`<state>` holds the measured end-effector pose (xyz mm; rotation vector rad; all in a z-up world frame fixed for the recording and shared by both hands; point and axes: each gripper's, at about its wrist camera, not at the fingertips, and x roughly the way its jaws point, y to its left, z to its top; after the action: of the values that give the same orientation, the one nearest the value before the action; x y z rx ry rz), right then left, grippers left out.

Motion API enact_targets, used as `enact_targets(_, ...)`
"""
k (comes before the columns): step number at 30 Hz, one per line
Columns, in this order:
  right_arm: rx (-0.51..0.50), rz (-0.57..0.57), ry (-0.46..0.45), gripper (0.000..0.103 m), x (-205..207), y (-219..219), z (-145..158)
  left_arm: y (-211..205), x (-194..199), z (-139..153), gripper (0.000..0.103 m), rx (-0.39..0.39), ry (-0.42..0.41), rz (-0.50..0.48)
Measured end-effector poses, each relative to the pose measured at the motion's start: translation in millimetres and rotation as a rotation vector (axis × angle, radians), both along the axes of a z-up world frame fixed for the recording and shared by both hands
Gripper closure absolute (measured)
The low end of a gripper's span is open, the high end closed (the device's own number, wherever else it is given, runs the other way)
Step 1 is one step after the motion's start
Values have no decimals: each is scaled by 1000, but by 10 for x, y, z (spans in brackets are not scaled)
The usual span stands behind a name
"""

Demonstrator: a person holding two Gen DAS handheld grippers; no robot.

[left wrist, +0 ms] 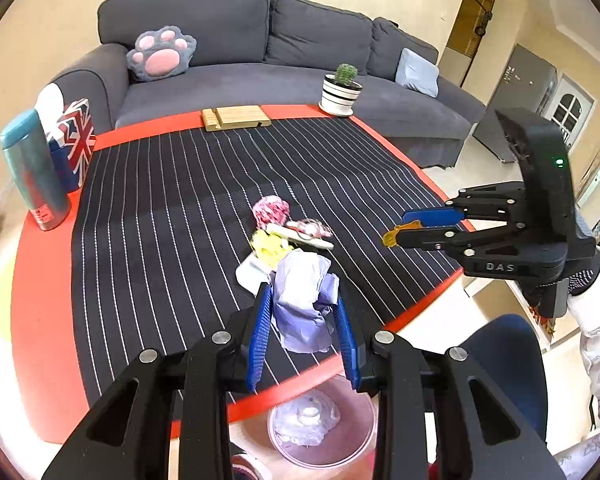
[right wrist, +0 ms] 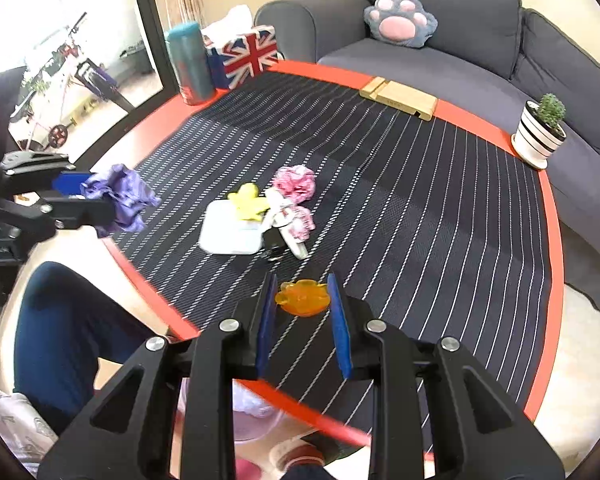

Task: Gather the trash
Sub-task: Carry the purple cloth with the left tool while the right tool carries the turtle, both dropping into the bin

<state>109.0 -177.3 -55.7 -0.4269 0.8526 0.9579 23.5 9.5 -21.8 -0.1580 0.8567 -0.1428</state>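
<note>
Left gripper (left wrist: 302, 312) clamps crumpled purple wrapper (left wrist: 304, 300); right gripper (right wrist: 302, 300) pinches orange wrapper (right wrist: 302, 297). Trash pile (right wrist: 260, 216) at 11 o'clock of it.

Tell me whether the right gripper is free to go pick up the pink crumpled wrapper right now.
Probably not yet. The right gripper is shut on an orange piece of trash, so it looks occupied. The path to the pink crumpled wrapper looks unobstructed, but the gripper would have to drop its load first.

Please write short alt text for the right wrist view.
The right claw grips a small orange translucent plastic piece above a black pinstriped tablecloth. Beyond it lie a white card and pink crumpled wrappers; the left claw holds crumpled purple plastic.
</note>
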Motion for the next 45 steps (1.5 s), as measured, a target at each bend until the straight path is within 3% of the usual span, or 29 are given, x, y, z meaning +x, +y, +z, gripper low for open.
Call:
enact_targets(16,93,30,55,77,-1095,-381,-37,-318,-604,-31,72,18,-12,-7)
enact_targets(23,91,46,111,77,-1282,-418,-235,-431,-781,-100,72,0,0,-27)
enact_targets(30,97,71,110,75,-1313,-341,-235,-437,-816,-82,72,-2,0,-32)
enact_targets(31,93,67,109,70,-1309,-331,-233,-437,-817,-80,72,0,-1,-31)
enact_targets(33,99,50,103,39,-1288,-345,-225,-435,-819,-81,72,3,1,-31)
enact_targets(36,114,15,106,26,-1232,-376,-207,-441,-816,-91,72,4,3,-31)
enact_targets(39,124,-1,109,17,-1193,-400,-195,-455,-811,-109,72,5,9,-35)
enact_targets(45,122,-33,104,14,-1150,-442,-200,-503,-782,-146,72,10,23,-52)
